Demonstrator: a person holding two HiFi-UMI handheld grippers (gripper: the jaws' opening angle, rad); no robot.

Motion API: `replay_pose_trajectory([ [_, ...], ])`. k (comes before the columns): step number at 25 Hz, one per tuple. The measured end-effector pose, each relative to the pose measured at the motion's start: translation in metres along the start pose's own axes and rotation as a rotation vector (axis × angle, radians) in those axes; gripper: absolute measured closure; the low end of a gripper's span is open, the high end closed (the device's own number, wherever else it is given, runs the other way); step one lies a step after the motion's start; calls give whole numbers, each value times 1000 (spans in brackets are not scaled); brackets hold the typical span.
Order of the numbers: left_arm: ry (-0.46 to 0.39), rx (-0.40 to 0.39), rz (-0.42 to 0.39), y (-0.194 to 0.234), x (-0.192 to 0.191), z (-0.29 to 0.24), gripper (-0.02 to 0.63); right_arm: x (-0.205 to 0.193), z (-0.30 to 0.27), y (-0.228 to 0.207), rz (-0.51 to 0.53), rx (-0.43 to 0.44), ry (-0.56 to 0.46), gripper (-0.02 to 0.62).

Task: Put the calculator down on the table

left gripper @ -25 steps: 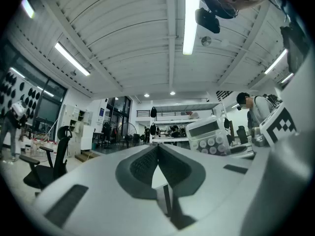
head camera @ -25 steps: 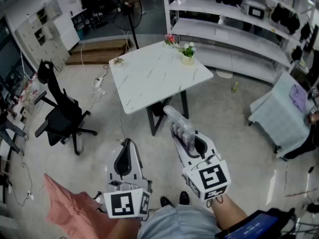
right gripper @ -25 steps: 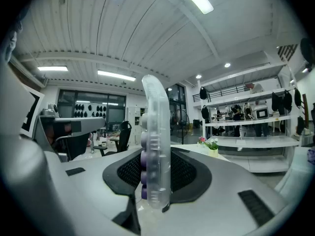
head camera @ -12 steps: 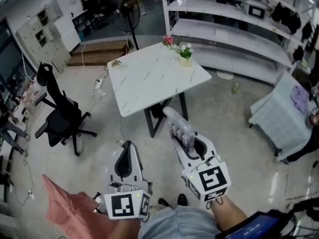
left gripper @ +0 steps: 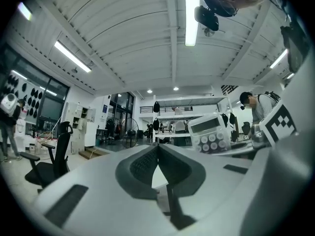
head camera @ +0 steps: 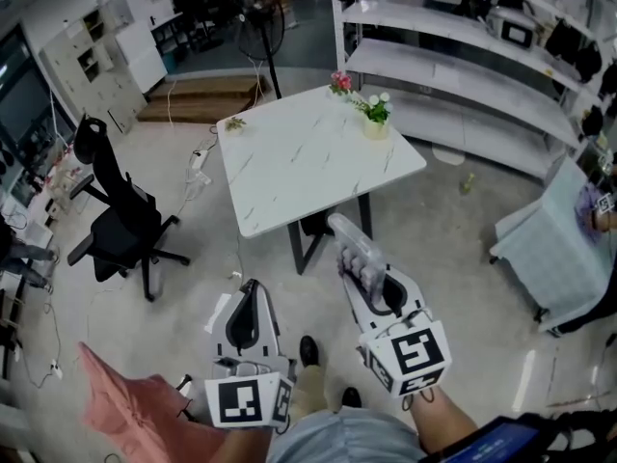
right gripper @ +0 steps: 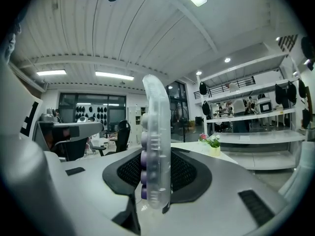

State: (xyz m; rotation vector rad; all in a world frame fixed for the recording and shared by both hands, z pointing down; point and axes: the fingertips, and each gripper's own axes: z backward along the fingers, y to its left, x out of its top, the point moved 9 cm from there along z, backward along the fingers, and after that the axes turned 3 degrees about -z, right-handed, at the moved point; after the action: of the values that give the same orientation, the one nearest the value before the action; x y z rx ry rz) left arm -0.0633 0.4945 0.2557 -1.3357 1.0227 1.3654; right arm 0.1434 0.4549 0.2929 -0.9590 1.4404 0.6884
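The calculator point(head camera: 353, 247) is a pale, see-through slab with rows of round keys. My right gripper point(head camera: 369, 273) is shut on it and holds it out in the air, short of the near edge of the white marble table point(head camera: 289, 167). In the right gripper view the calculator point(right gripper: 156, 146) stands edge-on between the ribbed pads point(right gripper: 184, 173), keys facing left. My left gripper point(head camera: 250, 289) hangs lower left of it, shut and holding nothing. In the left gripper view its tips point(left gripper: 158, 154) touch, and the calculator point(left gripper: 210, 133) shows at the right.
A small pot of flowers point(head camera: 375, 116) and a pink sprig point(head camera: 339, 82) stand at the table's far corner. A black office chair point(head camera: 120, 225) is on the left, a pink cloth point(head camera: 135, 415) lower left, white shelves point(head camera: 463, 75) at the back right, and cables point(head camera: 198, 167) lie on the floor.
The table has come closer in the head view, and both grippers have moved toward it together. A shoe now shows between the grippers. The hold on the calculator is unchanged.
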Motion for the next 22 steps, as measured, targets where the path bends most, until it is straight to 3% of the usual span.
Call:
replay_pose_trajectory([
  [12, 47, 9, 11, 104, -37, -140, 598, -8, -168, -17, -36, 6, 87, 449],
  [22, -2, -62, 10, 163, -27, -235, 598, 32, -264, -28, -16, -47, 23, 449],
])
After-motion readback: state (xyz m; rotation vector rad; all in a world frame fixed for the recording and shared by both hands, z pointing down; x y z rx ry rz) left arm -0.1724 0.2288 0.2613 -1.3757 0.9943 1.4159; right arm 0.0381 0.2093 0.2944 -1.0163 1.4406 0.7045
